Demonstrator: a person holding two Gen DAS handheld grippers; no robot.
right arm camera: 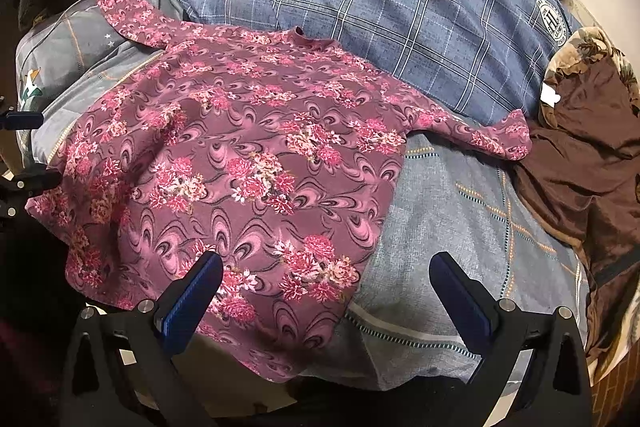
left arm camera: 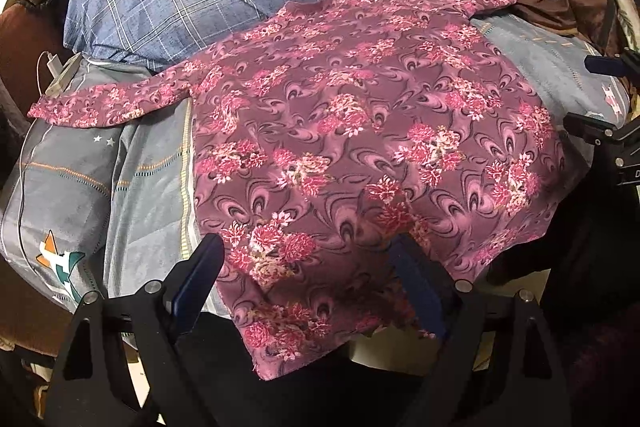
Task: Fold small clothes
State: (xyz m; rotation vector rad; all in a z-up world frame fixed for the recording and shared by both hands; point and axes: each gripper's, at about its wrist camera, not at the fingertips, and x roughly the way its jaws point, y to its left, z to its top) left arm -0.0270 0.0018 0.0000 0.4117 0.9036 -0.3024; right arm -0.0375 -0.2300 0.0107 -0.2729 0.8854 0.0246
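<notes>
The pink flowery cloth shirt (right arm camera: 240,163) lies flat on the bed (right arm camera: 440,227), not folded yet; both tools (left arm camera: 308,267) (right arm camera: 326,283) are open.

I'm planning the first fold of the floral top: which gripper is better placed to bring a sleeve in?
Probably the left gripper: its open jaws already straddle the floral top's hem, with the flat sleeve on its side. The right gripper sits half off the fabric.

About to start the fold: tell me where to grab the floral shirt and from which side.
Take the floral shirt by its bottom hem corners, coming in from the near edge of the bed. It lies spread flat, collar far and sleeves out, and the hem overhangs that edge, so it can be pinched freely. The left gripper and right gripper already face it, jaws open.
</notes>
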